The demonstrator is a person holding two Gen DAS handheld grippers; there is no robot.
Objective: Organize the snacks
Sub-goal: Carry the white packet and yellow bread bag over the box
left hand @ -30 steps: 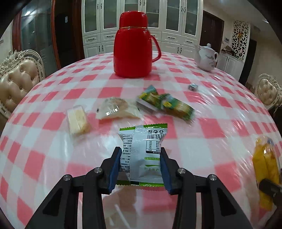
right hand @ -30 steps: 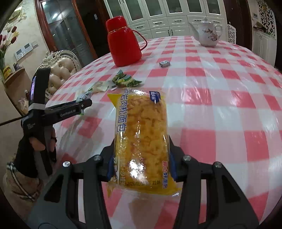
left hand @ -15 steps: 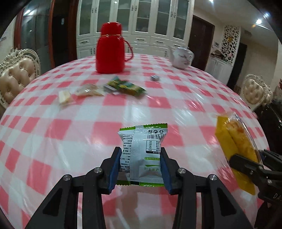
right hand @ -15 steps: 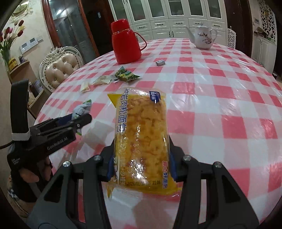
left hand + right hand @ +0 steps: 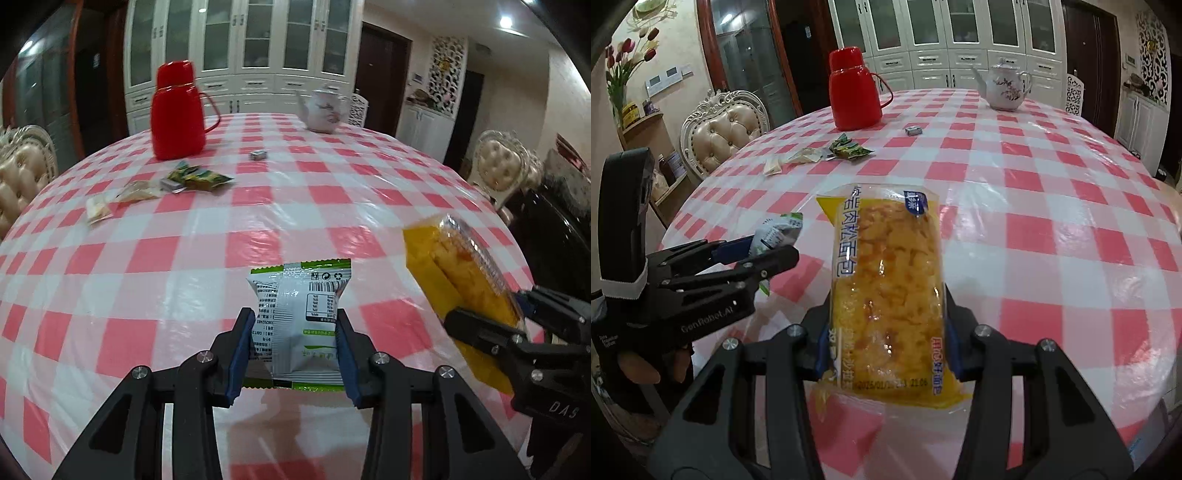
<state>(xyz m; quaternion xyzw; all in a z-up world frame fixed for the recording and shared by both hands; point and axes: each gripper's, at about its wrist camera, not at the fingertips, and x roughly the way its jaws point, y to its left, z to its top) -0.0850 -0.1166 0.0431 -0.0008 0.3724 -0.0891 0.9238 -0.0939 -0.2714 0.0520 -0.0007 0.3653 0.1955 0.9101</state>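
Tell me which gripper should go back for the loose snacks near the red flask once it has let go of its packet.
Left, probably. The loose snacks lie left of centre by the red flask, on the left gripper side. It holds the small white packet; the right gripper holds the long yellow bread pack.

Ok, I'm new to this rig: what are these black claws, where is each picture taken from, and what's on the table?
There is no robot arm: a person holds a black two-finger gripper in each hand, with a camera looking along its fingers.

The left view shows the left gripper clamped on a white and green foil snack packet. The right view shows the right gripper clamped on a long yellow bread bag. Each gripper also shows at the edge of the other's picture.

On the red and white checked tablecloth stand a red thermos jug and a white teapot, with a few small snack packets lying near the jug.
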